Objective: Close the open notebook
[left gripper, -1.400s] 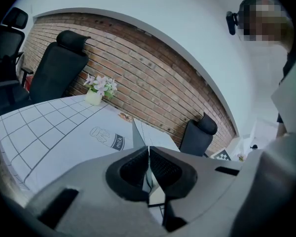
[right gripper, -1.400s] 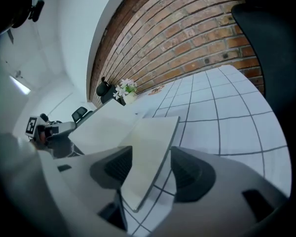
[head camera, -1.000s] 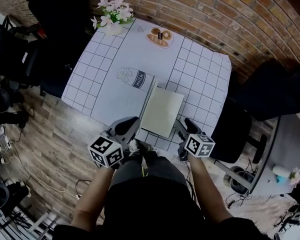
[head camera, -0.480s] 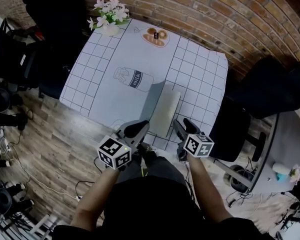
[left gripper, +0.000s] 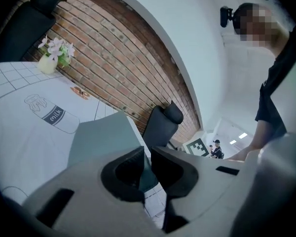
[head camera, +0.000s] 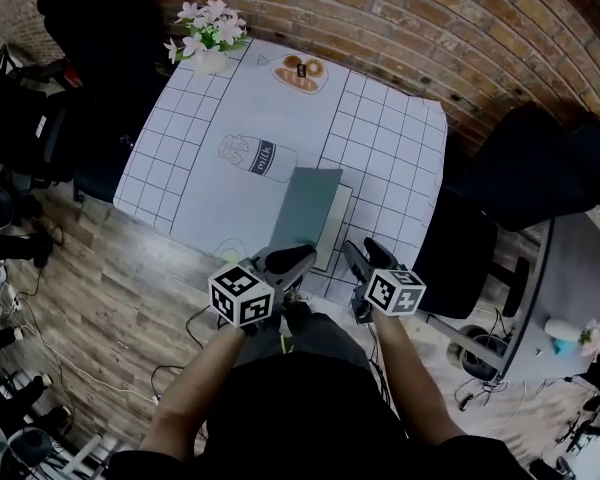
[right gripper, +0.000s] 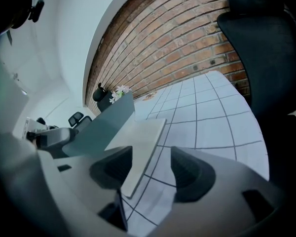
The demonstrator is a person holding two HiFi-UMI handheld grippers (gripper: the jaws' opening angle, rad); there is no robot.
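The word "milk" is printed on the dark label of the bottle drawing (head camera: 257, 157) on the tablecloth (head camera: 390, 138). Black-and-white coded square markers, bearing no letters or numbers, cover the cube on the left gripper (head camera: 302, 257) and the cube on the right gripper (head camera: 360, 254). No other text is legible.
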